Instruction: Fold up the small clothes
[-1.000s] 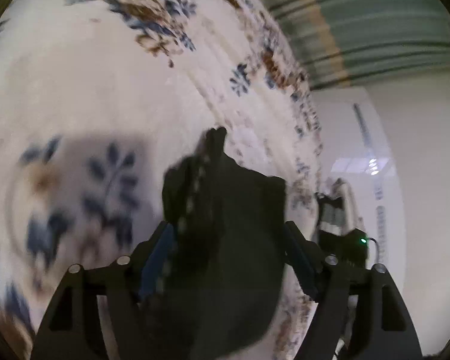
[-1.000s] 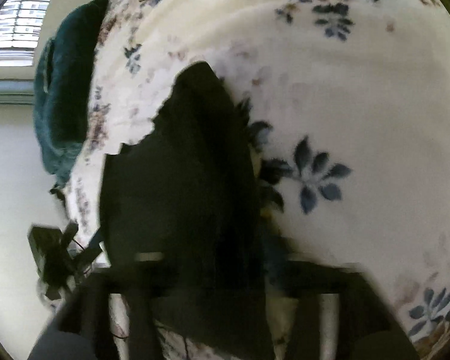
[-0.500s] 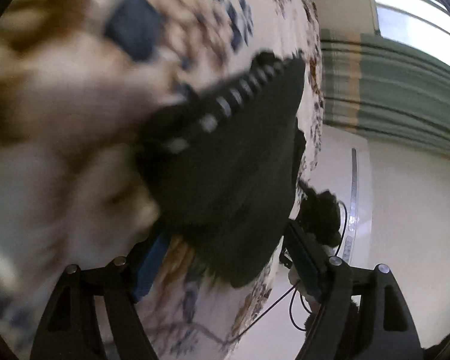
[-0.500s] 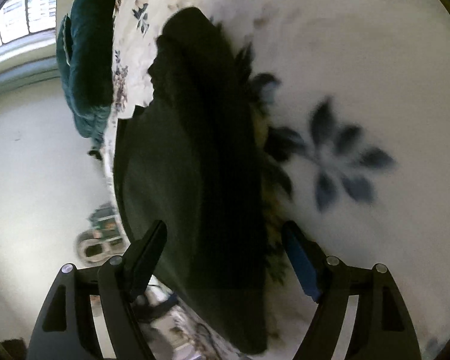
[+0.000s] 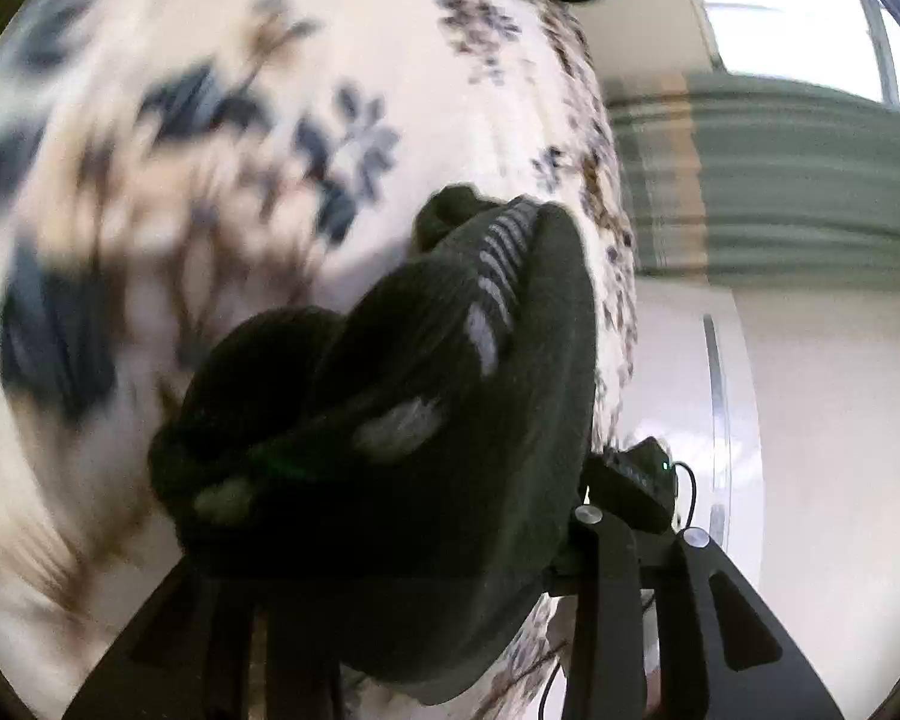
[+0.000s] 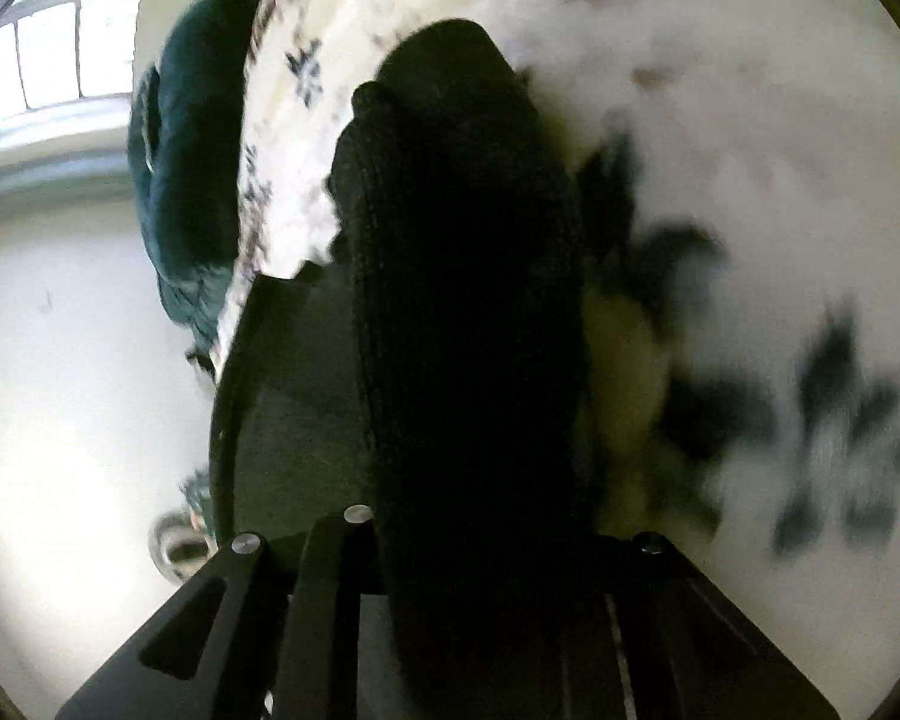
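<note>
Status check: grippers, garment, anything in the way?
Left gripper shut on dark garment. Right gripper likewise. Garment bunched over floral bedspread. No obstruction seen.

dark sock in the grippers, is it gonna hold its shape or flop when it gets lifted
Probably floppy: the dark sock already bulges and folds over itself between the left gripper's jaws. Its ribbed knit looks soft and thin, so likely light. The knit texture should grip rather than slip, though an unheld end would probably droop toward the floral bedspread.

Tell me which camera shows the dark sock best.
The left wrist view: there the sock shows its folded bulk and pale grip marks against the floral bedspread. In the right wrist view the sock is only a dark, featureless shape.
</note>
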### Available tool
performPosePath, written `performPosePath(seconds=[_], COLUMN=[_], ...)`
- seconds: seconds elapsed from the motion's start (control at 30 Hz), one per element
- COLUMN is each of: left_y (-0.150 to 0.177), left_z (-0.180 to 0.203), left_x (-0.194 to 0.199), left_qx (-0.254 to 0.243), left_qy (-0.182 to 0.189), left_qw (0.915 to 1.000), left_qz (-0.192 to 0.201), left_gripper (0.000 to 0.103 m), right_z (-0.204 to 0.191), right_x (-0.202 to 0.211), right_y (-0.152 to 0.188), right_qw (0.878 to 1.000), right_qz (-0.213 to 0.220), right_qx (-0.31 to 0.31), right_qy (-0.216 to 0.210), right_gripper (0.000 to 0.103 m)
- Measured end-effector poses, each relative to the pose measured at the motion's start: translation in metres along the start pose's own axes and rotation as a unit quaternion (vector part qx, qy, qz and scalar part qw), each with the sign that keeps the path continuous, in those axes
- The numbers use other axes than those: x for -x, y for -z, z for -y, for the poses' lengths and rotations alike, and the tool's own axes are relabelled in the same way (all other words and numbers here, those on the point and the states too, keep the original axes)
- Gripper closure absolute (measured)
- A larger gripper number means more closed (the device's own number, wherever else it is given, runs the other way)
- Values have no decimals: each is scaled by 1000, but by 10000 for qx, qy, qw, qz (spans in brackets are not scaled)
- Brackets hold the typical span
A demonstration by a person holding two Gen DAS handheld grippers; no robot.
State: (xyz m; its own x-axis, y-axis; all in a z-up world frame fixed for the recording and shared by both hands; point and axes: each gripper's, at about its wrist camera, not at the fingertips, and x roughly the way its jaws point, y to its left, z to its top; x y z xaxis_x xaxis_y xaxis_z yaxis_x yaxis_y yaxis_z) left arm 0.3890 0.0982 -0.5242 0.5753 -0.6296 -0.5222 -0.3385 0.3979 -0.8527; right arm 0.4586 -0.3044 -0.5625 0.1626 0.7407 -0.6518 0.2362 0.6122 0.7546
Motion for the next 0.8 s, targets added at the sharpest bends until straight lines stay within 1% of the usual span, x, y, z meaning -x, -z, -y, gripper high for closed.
performPosePath(seconds=[0.07,0.1,0.13,0.17,0.2,0.23,0.27,0.3,0.33,0.37,0.4,0.43,0.47,0.5,0.57,0.63,0.67,0.73,0.77,0.8], left_y=[-19,-32,-38,-44,-46,-47,-44,-33,-28,-21,-17,-14,-10,-6,0,6,12,21,28,39], left_z=[2,3,3,1,-2,-5,-10,-18,-25,-35,-45,-54,-61,-64,-59,-44,-34,-18,-13,-9], left_x=[11,21,27,36,47,51,54,54,50,46,43,41,41,44,53,67,77,91,98,110], left_qx=[-117,-139,-133,-172,-303,-388,-518,-736,-816,-815,-729,-614,-484,-381,-360,-434,-562,-839,-1005,-1169], left_qy=[-32,1,30,53,24,-28,-165,-463,-689,-969,-1121,-1182,-1192,-1101,-1041,-1124,-1212,-1506,-1720,-2000], left_qw=[9998,9996,9994,9989,9978,9966,9948,9902,9862,9818,9797,9796,9811,9847,9884,9897,9892,9842,9795,9725], left_qz=[-157,-243,-311,-436,-591,-727,-858,-1090,-1266,-1413,-1490,-1506,-1443,-1297,-1041,-769,-612,-399,-299,-237], left_gripper=[69,69,69,69,69,69,69,69,68,66,59,45,40,39,38,37,36,32,31,31], right_z=[-7,-14,-18,-24,-30,-31,-32,-31,-27,-24,-15,-2,7,16,18,13,13,6,5,1], right_x=[10,17,24,31,39,43,43,43,39,33,22,10,6,3,9,21,28,54,69,81], right_y=[28,53,73,99,137,160,183,211,234,245,258,266,268,270,267,268,270,281,280,277], right_qw=[9997,9994,9992,9988,9978,9972,9968,9960,9955,9953,9947,9933,9920,9902,9902,9903,9907,9886,9881,9875], right_qz=[203,308,382,482,645,717,744,769,726,663,526,310,179,56,-87,-179,-200,-255,-225,-192], right_qx=[-112,-97,-87,-103,-135,-205,-270,-382,-483,-517,-599,-832,-972,-1108,-1079,-899,-814,-634,-578,-550], right_qy=[-126,-121,-92,-61,13,64,138,239,365,471,652,743,791,847,877,1043,1075,1342,1405,1462], right_gripper=[88,88,88,88,88,88,88,88,87,87,86,81,76,74,57,49,48,45,45,45])
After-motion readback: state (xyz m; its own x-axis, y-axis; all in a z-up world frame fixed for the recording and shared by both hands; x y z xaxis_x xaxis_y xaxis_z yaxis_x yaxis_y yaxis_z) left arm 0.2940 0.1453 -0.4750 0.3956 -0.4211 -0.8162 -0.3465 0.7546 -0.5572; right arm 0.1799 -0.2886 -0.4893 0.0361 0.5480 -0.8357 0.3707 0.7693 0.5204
